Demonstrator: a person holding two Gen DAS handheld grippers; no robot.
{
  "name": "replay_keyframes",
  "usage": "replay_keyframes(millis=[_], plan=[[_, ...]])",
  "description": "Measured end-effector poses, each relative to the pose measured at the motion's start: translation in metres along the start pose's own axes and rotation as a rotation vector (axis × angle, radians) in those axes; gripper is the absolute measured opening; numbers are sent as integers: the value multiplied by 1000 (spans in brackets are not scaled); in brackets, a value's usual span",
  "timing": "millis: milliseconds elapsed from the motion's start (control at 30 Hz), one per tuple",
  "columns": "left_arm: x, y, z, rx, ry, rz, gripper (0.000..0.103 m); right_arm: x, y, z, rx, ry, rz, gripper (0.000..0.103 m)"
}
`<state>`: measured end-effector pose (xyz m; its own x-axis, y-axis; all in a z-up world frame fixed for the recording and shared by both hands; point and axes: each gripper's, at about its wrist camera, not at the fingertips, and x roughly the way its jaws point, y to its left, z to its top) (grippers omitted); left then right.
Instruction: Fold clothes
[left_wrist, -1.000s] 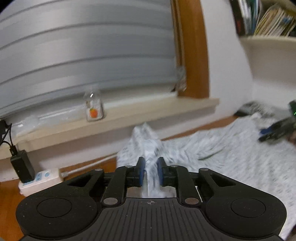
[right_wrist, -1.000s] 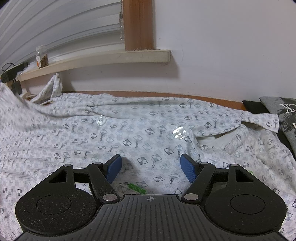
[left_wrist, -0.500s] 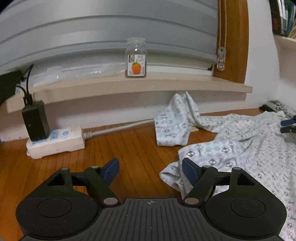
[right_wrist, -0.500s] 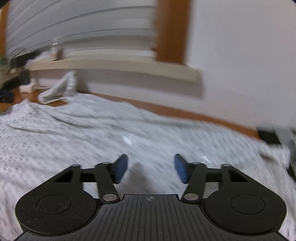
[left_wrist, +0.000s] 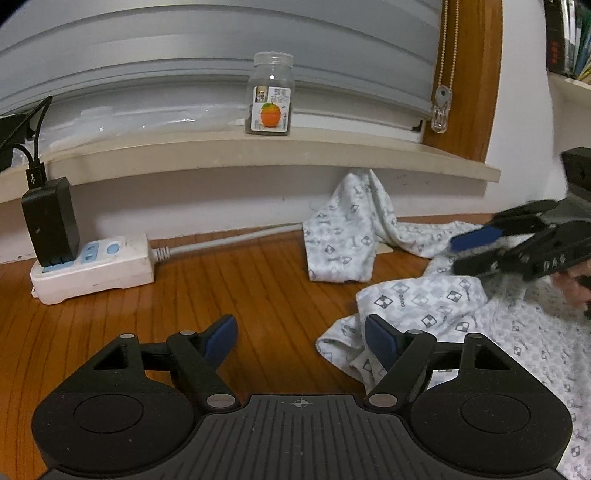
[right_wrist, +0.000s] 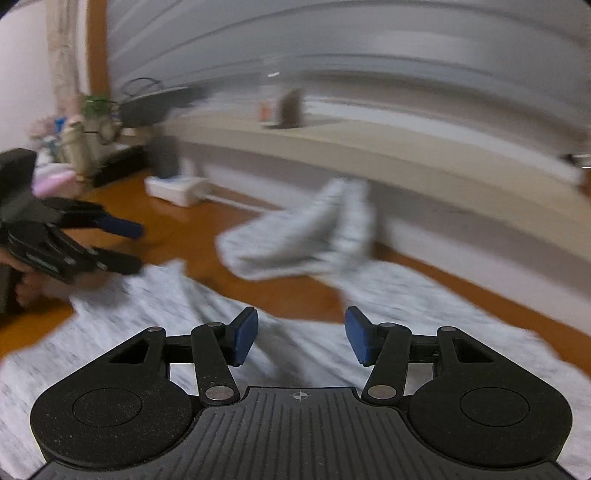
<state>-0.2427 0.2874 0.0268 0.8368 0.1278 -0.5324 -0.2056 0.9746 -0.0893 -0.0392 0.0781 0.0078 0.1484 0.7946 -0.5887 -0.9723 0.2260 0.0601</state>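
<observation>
**Item: patterned shirt, mid-fold, both tongs free**

- Shirt (left_wrist: 436, 306): spread over the wooden floor (left_wrist: 221, 288), one sleeve (left_wrist: 351, 229) propped against the wall beneath the window ledge (left_wrist: 258, 155)
- Left tongs (left_wrist: 301, 334): spread wide, nothing between the pads; the right-hand pad sits just above the shirt's near edge
- Right tongs (right_wrist: 301, 339): partly spread, empty, hovering over the shirt body; view blurred
- Nearby: power strip (left_wrist: 92, 266), jar (left_wrist: 270, 96)
- Step judged: between grasps, a fresh hold being sought
- Next move calls for: pinching an edge or the sleeve, then carrying it across the body
</observation>
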Motion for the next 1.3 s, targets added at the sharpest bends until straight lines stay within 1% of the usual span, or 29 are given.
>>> replay_keyframes(millis=[67, 100, 133, 167, 233, 300, 367, 433, 500, 533, 600, 667, 700, 733, 767, 800, 833, 900, 967, 1067, 1133, 1167, 1233, 1300], plan=[[-1, 0, 1, 1, -4, -2, 81, 7, 12, -1, -13, 23, 47, 49], [-1, 0, 1, 0, -7, -4, 82, 7, 16, -2, -20, 42, 73, 44], [-1, -1, 2, -1, -10, -9, 83, 7, 20, -4, -27, 62, 98, 43], [-1, -2, 3, -1, -14, -16, 88, 6, 24, -5, -34, 82, 124, 43], [3, -5, 5, 2, -16, -28, 89, 4, 30, -7, -80, 118, 140, 43], [6, -10, 7, 7, -17, -38, 89, -2, 27, -3, -92, 112, 127, 43], [11, -15, 7, 16, -11, -50, 89, -5, 15, 7, -65, 62, 42, 49], [16, -20, 7, 30, 0, -62, 89, -1, 3, 15, -50, 20, -59, 65], [20, -24, 6, 41, 15, -69, 89, 9, -7, 21, -52, -9, -175, 66], [21, -25, 6, 45, 21, -73, 89, 18, -12, 22, -50, -4, -191, 66], [22, -27, 5, 56, 29, -82, 89, 39, -24, 22, -36, 44, -190, 66], [23, -28, 4, 68, 41, -86, 89, 48, -28, 20, -47, 65, -222, 63], [24, -29, 4, 72, 46, -88, 89, 49, -33, 19, -35, 67, -218, 57], [23, -30, 3, 74, 47, -90, 89, 49, -38, 18, -20, 67, -209, 34], [23, -30, 3, 75, 46, -91, 89, 45, -41, 19, -22, 69, -213, 21], [23, -30, 3, 74, 44, -92, 89, 41, -43, 19, -27, 70, -219, 11], [23, -29, 3, 72, 42, -92, 89, 29, -47, 20, -42, 48, -222, 10], [22, -28, 3, 68, 34, -93, 89, 0, -54, 27, -59, -25, -267, 9], [20, -26, 4, 62, 21, -92, 89, -46, -66, 39, -54, -132, -326, 8], [19, -24, 6, 49, 9, -96, 89, -124, -89, 51, -41, -286, -465, 7], [21, -24, 9, 39, 6, -102, 89, -180, -107, 51, -23, -393, -598, 7], [22, -24, 10, 37, 5, -103, 89, -204, -115, 47, -13, -445, -688, 7], [24, -26, 12, 37, 5, -108, 89, -245, -136, 34, 51, -498, -855, 7], [28, -31, 15, 42, 5, -113, 89, -265, -166, 16, 116, -422, -1010, 7]])
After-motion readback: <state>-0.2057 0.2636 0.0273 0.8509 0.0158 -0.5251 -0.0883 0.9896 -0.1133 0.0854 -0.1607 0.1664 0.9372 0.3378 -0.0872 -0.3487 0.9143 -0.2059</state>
